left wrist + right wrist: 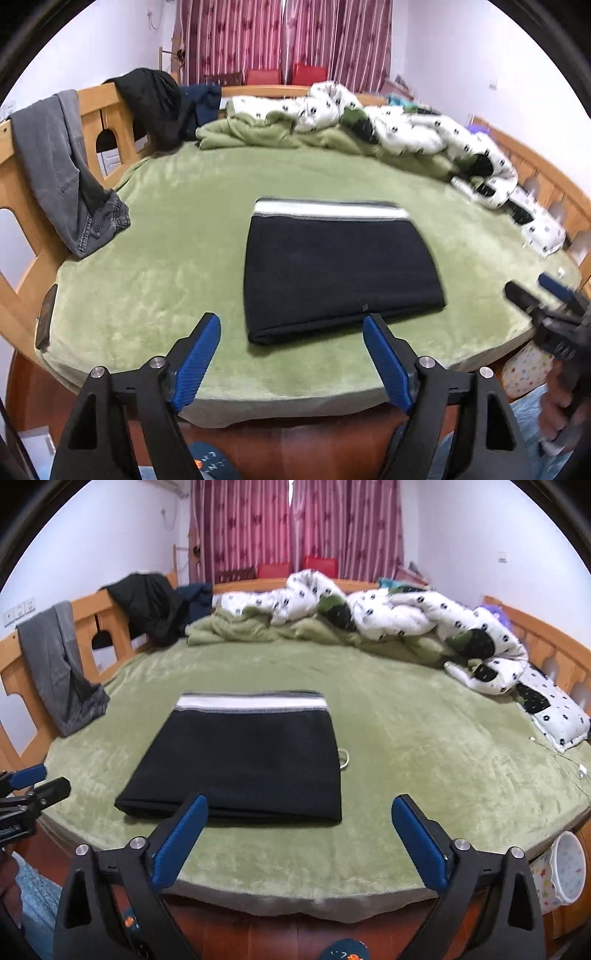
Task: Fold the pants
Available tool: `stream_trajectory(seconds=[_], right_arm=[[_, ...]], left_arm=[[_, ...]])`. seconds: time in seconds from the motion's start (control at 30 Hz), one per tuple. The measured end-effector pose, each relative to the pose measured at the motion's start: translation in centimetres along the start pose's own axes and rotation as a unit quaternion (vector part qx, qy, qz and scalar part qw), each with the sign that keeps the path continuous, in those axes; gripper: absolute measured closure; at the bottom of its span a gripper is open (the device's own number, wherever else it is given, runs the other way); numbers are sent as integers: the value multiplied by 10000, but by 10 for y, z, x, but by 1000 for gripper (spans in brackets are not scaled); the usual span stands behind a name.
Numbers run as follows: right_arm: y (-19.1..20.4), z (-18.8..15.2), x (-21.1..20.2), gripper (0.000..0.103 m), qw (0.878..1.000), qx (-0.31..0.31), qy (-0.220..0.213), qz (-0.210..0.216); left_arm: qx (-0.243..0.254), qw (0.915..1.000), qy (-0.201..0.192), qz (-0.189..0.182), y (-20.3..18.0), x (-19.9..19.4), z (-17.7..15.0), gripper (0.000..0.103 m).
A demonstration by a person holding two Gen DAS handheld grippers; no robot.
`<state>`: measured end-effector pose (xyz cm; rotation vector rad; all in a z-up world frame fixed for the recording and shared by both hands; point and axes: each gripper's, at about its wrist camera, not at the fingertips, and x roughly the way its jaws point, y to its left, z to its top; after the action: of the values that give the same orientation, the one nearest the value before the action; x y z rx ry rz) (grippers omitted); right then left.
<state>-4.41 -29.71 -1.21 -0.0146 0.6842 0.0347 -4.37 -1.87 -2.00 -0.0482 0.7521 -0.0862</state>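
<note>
The black pants (341, 271) lie folded into a flat rectangle on the green bed cover (177, 229), with a white and grey waistband at the far edge. They also show in the right wrist view (243, 764). My left gripper (291, 325) is open and empty, just short of the pants' near edge. My right gripper (299, 806) is open and empty, at the pants' near right corner. Each gripper shows at the edge of the other's view, the right gripper (535, 291) and the left gripper (37, 779).
A rumpled white spotted quilt (406, 616) lies along the far and right sides of the bed. Grey trousers (62, 166) and dark clothes (155, 103) hang over the wooden rail on the left. A patterned bin (561, 871) stands by the bed's near right corner.
</note>
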Motion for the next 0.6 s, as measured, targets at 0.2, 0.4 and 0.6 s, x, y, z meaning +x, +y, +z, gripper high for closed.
stream_trajectory(seconds=[0.2, 0.4, 0.6], right_arm=[[3, -3, -21, 2, 9998, 95, 63, -134], [5, -9, -30, 2, 9999, 67, 46, -142], [12, -7, -33, 2, 9999, -29, -4, -133]], left_arm=[[132, 9998, -167, 48, -14, -23, -5, 21], [68, 9998, -195, 68, -17, -27, -12, 21], [75, 9995, -255, 168, -21, -31, -16, 21]])
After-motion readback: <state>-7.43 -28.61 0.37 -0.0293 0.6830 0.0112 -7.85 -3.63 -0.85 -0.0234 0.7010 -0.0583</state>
